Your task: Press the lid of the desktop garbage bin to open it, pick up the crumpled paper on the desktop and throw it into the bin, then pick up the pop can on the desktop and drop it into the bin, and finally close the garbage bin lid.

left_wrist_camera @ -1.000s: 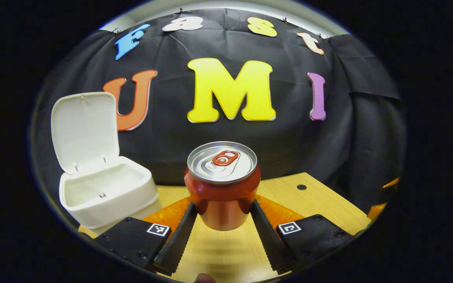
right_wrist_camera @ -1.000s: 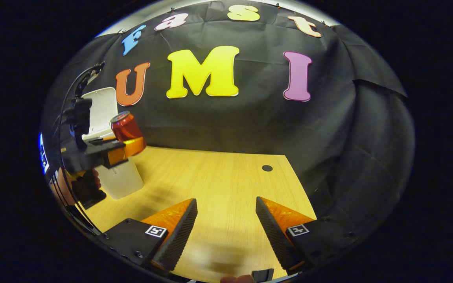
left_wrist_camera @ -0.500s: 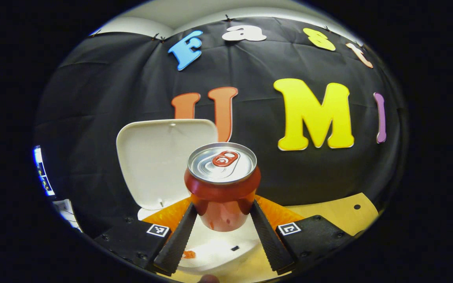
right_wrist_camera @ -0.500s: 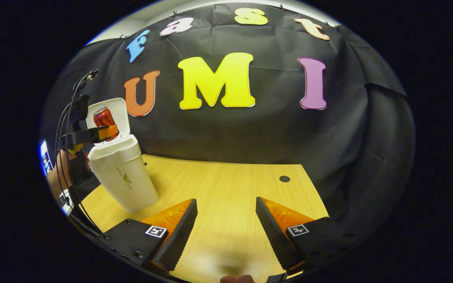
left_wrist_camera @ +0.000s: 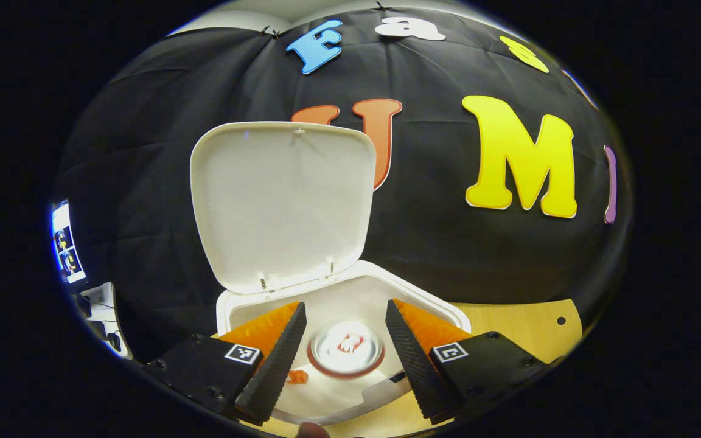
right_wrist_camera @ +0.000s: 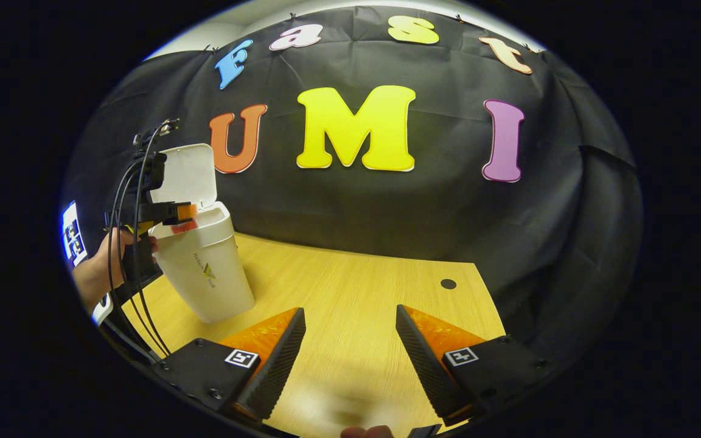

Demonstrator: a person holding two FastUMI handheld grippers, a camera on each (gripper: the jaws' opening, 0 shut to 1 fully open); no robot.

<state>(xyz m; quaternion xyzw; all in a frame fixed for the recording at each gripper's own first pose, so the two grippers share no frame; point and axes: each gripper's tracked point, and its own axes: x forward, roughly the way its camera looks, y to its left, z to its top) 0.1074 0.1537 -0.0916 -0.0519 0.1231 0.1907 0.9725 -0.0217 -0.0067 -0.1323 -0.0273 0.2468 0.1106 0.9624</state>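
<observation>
The white bin [left_wrist_camera: 442,307] stands directly under my left gripper [left_wrist_camera: 343,340], its lid [left_wrist_camera: 280,201] tipped up and back. The red pop can [left_wrist_camera: 345,354] lies down inside the bin, blurred, its silver top facing up between and below my fingers, which stand apart and do not touch it. In the right gripper view the bin [right_wrist_camera: 210,274] is at the table's left, with the left gripper [right_wrist_camera: 175,213] just over its rim and a bit of red [right_wrist_camera: 181,227] at the opening. My right gripper [right_wrist_camera: 350,347] hangs open over the bare wooden table [right_wrist_camera: 350,286].
A person's hand [right_wrist_camera: 98,271] holds the left gripper, with cables [right_wrist_camera: 134,182] running up from it. A round hole [right_wrist_camera: 448,283] sits in the table at the far right. A lit screen [left_wrist_camera: 64,243] stands off to the left.
The left gripper carried the can leftward over the bin and let it go; the can has dropped from between the fingers into the bin. The right gripper has barely moved.
</observation>
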